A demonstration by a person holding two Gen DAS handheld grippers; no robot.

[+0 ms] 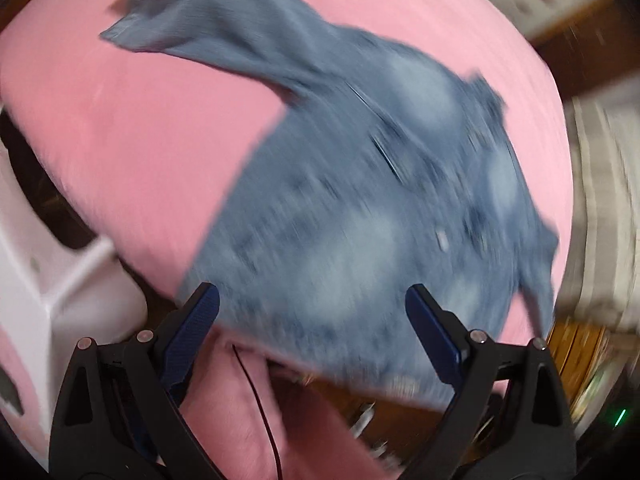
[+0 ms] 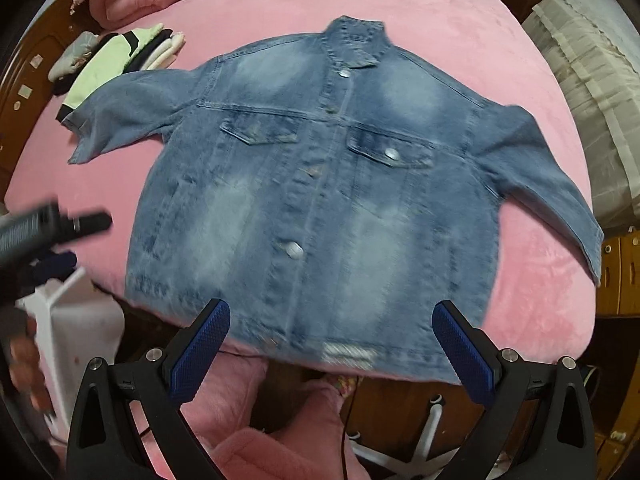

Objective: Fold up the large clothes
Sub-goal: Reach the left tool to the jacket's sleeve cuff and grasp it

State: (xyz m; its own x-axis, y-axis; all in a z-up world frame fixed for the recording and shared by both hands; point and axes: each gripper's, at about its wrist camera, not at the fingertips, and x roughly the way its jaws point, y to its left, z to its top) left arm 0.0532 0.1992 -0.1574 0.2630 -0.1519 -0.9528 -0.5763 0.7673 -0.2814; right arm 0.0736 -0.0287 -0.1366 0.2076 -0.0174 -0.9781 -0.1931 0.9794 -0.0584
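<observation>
While spread flat, front up, on bed, jacket noted lying collar-to-hem straight ahead of both wide-open, empty claws, hem nearest right gripper, left gripper toward left sleeve side.

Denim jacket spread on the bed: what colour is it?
The denim jacket is faded blue with pale washed patches, clearest in the right wrist view.
</observation>
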